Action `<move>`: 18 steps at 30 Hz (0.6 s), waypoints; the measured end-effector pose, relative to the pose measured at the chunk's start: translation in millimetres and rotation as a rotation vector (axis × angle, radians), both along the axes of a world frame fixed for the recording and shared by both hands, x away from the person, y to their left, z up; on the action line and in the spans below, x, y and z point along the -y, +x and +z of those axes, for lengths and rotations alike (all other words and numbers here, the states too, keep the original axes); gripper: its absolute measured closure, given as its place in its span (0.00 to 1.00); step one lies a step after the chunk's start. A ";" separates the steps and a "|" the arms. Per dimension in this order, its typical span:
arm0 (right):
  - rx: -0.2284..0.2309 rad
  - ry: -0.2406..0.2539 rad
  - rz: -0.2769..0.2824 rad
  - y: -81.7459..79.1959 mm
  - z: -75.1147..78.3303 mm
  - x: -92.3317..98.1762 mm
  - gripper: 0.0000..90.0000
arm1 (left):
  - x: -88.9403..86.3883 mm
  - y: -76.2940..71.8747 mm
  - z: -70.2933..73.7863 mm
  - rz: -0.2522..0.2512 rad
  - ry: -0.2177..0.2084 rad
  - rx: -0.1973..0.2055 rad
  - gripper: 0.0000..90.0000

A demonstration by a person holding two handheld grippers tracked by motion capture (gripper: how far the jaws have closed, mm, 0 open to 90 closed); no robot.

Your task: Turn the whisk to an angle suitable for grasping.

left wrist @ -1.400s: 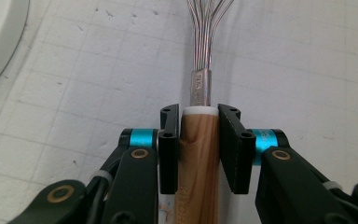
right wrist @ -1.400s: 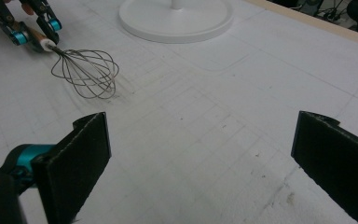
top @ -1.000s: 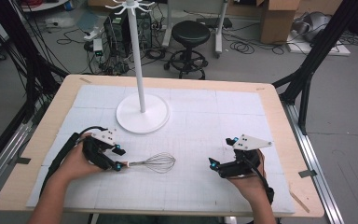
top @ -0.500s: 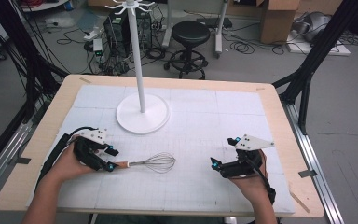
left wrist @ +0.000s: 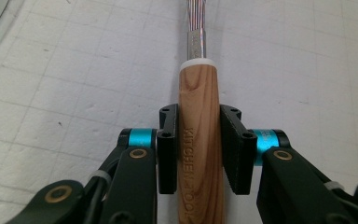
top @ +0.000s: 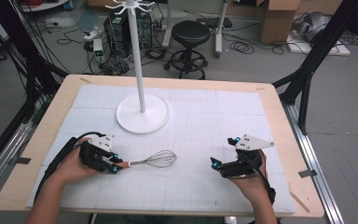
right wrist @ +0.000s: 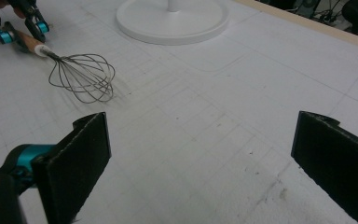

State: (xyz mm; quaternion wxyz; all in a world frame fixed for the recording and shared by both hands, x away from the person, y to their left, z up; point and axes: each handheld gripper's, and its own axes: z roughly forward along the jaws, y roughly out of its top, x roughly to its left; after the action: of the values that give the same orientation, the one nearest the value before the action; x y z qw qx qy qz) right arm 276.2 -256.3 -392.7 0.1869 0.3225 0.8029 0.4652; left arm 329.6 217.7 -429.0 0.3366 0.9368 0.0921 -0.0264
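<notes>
A wire whisk (top: 158, 159) with a wooden handle (left wrist: 198, 140) lies flat on the white gridded mat (top: 191, 186), left of the middle. My left gripper (top: 115, 164) sits at its handle end. Its jaws have just been closing with the handle between them. Both black pads (left wrist: 168, 140) now press on the sides of the handle, low over the mat. In the right gripper view the whisk (right wrist: 81, 77) lies at the upper left with the left gripper (right wrist: 18, 25) on it. My right gripper (top: 224, 151) rests at the right of the mat, jaws wide open (right wrist: 205, 154) with nothing between them.
A white stand with a round base (top: 142, 114) and a tall pole rises behind the whisk, with hooks at its top. The mat covers a wooden table (top: 284, 140). Behind the table stand a black stool (top: 191, 32), cables and boxes.
The left hand drew back slightly to the left, then returned, and its jaws have closed on the whisk's handle. The whisk and the right gripper have stayed where they were.
</notes>
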 end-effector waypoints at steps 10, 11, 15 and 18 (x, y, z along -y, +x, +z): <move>0.001 -0.002 0.000 0.3 0.8 -0.9 0.04 | 7.3 -0.3 -1.7 -0.016 -0.023 0.012 0.78; -0.001 0.000 -0.001 0.0 1.1 -1.0 0.04 | 9.6 -0.5 -1.7 -0.022 -0.024 0.016 0.78; 0.005 0.003 -0.001 0.6 2.0 -0.4 0.04 | 23.7 -0.2 -1.8 -0.037 -0.024 0.023 0.78; 0.009 0.003 0.002 0.5 3.0 -0.4 0.04 | 38.1 0.9 -1.5 -0.053 -0.020 0.028 0.78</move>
State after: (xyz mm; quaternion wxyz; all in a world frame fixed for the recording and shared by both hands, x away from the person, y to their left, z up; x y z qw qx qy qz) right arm 276.7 -255.9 -389.8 0.1894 0.3197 0.8018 0.4681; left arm 330.5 179.6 -430.5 0.3466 0.9357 0.0621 -0.0233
